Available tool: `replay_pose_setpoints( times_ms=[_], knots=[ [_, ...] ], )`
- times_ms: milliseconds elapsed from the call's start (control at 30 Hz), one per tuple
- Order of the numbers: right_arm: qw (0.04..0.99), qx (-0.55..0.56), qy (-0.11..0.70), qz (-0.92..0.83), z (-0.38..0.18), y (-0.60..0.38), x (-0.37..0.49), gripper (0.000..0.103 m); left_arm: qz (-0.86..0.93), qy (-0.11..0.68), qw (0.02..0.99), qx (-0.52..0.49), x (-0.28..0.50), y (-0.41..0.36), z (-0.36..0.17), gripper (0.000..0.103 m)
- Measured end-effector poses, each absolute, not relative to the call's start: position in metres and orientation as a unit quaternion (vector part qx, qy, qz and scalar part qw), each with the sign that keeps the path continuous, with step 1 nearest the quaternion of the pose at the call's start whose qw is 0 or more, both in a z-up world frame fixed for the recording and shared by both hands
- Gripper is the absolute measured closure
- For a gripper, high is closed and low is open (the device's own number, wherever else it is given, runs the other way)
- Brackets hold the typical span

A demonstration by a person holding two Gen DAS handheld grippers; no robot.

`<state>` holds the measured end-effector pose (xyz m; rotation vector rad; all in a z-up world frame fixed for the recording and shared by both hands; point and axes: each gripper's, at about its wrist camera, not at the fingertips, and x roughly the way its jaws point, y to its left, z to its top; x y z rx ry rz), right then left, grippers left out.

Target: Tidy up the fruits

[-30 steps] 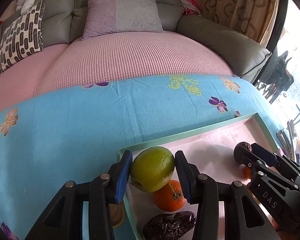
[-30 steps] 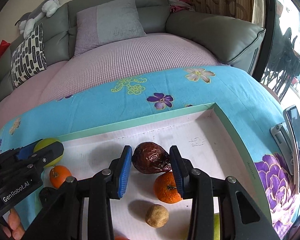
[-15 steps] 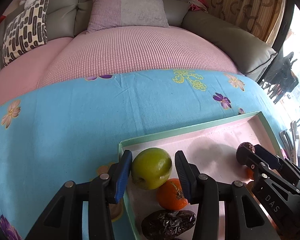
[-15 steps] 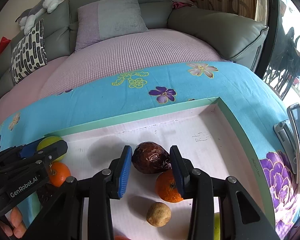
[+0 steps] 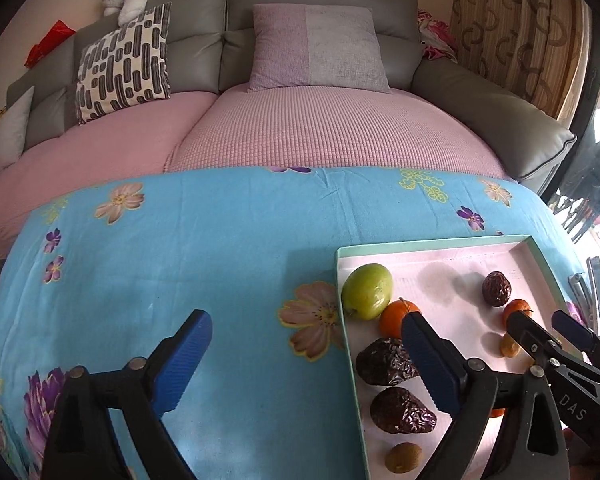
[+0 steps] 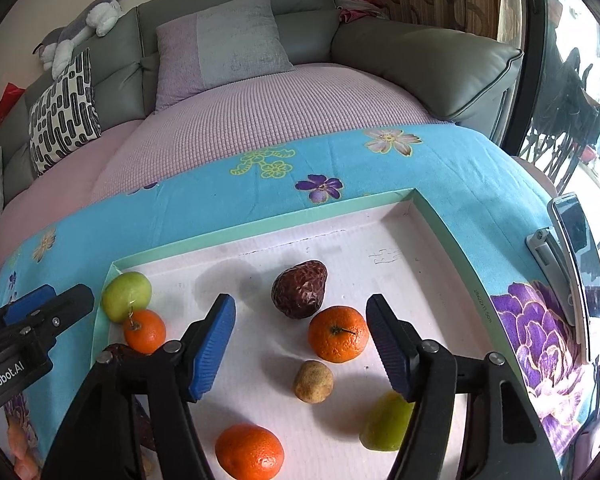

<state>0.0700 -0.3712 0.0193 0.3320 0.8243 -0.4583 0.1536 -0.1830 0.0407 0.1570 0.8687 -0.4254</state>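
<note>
A mint-rimmed tray point(image 6: 260, 226) with a white floor lies on the blue flowered cloth; its rim also shows in the left wrist view point(image 5: 432, 245). A green apple point(image 5: 367, 290) sits in its far left corner, with an orange point(image 5: 396, 318) beside it. The apple also shows in the right wrist view point(image 6: 126, 296). A dark wrinkled fruit point(image 6: 299, 289) lies mid-tray, behind an orange point(image 6: 338, 333). My left gripper point(image 5: 306, 360) is open and empty, above the tray's left edge. My right gripper point(image 6: 302, 344) is open and empty, above the tray.
The tray also holds two more dark wrinkled fruits point(image 5: 386, 362), a small brown fruit point(image 6: 313, 381), another orange point(image 6: 249, 451) and a green fruit point(image 6: 386, 426). A phone point(image 6: 576, 240) lies at the right on the cloth point(image 5: 204, 240). A sofa with cushions point(image 5: 320, 50) stands behind.
Both grippers opened and drew back. The left let go of the green apple in the tray's corner. The right let go of the dark wrinkled fruit mid-tray.
</note>
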Motion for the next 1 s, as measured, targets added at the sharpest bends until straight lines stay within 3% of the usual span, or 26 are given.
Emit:
replay_pose_setpoints(
  times_ms=[67,133,567,1000],
  knots=[
    [0.881,0.159,0.393,-0.211,0.022,-0.362,0.061,0.029,-0.179,0.404,0.893,0.088,0.144,-0.171,0.042,0.000],
    [0.884,0.155,0.393,-0.201,0.022,-0.351,0.052,0.014,-0.158,0.394,0.901,0.093,0.134,-0.157,0.042,0.000],
    [0.896,0.143,0.387,-0.162,0.030,-0.279,-0.013,0.010,-0.047,0.364,0.917,0.157,0.059,-0.099,0.037,0.000],
    [0.900,0.124,0.386,-0.162,0.032,-0.261,-0.017,0.010,-0.043,0.390,0.907,0.153,0.071,-0.084,0.015,0.000]
  ],
)
